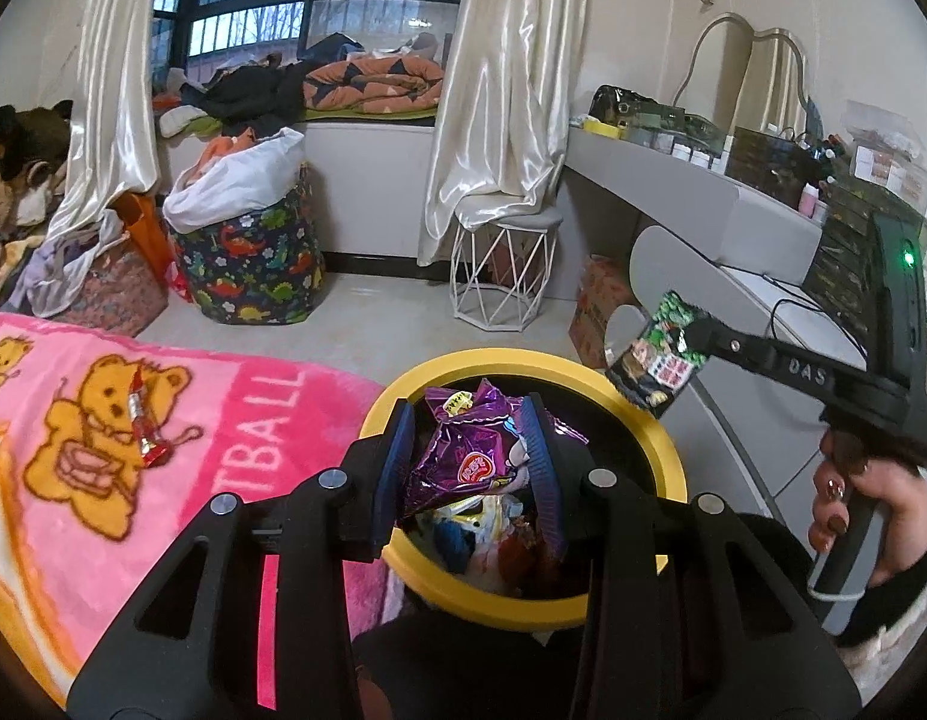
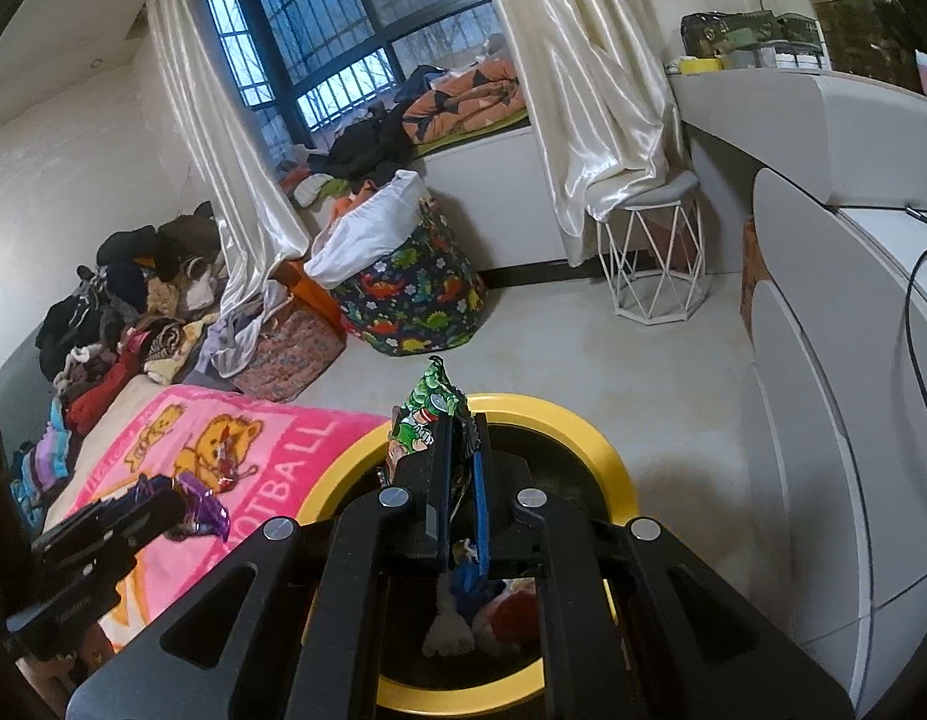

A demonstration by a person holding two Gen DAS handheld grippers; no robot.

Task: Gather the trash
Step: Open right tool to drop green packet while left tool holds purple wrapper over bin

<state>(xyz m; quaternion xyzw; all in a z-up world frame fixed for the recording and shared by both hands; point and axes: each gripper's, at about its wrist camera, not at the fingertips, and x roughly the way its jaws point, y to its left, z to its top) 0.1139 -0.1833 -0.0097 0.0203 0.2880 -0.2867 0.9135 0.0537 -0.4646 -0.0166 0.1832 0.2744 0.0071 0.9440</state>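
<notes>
Left fingers (image 1: 472,468): I'm pinching the purple wrapper (image 1: 463,456) over the yellow-rimmed bin (image 1: 661,432).
Right fingers (image 2: 460,483): I'm clamping the green packet (image 2: 424,414) above the rim.
Doing it well: I'm centring both before letting go.
Room: bed blanket (image 1: 103,480) touching the bin's left; floor opposite open.

Two grippers: left gripper (image 1: 469,468), right gripper (image 2: 460,492). Two snack wrappers held: one purple wrapper (image 1: 463,456), one green wrapper (image 2: 427,414). One small red candy wrapper (image 1: 142,426) on one pink blanket (image 1: 235,420). One yellow-rimmed trash bin (image 1: 655,420), several pieces inside, count unclear. One dinosaur-print basket (image 1: 253,264). One white wire stool (image 1: 502,270). Two curtains, left curtain (image 1: 112,90), right curtain (image 1: 505,90). One person's hand (image 1: 853,498).
</notes>
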